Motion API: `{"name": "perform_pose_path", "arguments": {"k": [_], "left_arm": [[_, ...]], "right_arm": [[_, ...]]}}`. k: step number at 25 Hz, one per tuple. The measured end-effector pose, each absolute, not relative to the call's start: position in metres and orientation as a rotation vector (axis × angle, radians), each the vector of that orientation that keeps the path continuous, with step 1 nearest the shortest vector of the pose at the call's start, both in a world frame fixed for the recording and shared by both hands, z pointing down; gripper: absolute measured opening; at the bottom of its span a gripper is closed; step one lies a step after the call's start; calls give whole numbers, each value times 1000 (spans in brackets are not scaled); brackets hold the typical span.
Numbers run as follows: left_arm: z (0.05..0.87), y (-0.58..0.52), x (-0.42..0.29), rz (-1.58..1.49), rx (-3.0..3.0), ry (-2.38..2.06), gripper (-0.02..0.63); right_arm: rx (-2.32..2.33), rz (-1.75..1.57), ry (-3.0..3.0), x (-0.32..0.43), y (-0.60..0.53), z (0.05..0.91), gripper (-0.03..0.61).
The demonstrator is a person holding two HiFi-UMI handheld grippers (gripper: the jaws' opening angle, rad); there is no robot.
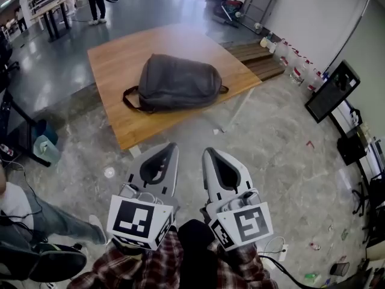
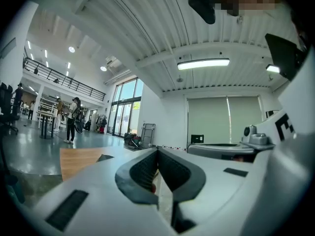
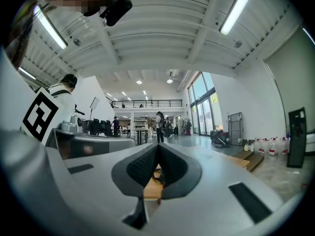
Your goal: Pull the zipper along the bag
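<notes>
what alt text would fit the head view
A grey backpack lies on a wooden table. Nearer the camera, the left gripper and right gripper are held side by side over the concrete floor, both shut and empty, short of the table.

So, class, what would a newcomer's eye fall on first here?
A grey backpack lying flat on a wooden table draws the eye first. Nearer the camera, the left tool and right tool hang side by side, both shut and empty, short of the table.
</notes>
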State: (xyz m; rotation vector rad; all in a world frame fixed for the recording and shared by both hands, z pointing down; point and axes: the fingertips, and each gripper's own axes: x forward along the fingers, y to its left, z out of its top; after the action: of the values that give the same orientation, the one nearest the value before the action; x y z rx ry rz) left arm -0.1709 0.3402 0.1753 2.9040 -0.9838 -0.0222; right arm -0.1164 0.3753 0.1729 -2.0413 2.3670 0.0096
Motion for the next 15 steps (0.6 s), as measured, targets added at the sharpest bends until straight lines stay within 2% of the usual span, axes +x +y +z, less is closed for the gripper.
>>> {"name": "perform_pose_path", "arguments": {"k": [15], "left_arm": [[204, 143, -86, 44, 2849, -1018, 9]], "right_arm": [[-2059, -86, 2377, -19, 183, 202, 9]]}}
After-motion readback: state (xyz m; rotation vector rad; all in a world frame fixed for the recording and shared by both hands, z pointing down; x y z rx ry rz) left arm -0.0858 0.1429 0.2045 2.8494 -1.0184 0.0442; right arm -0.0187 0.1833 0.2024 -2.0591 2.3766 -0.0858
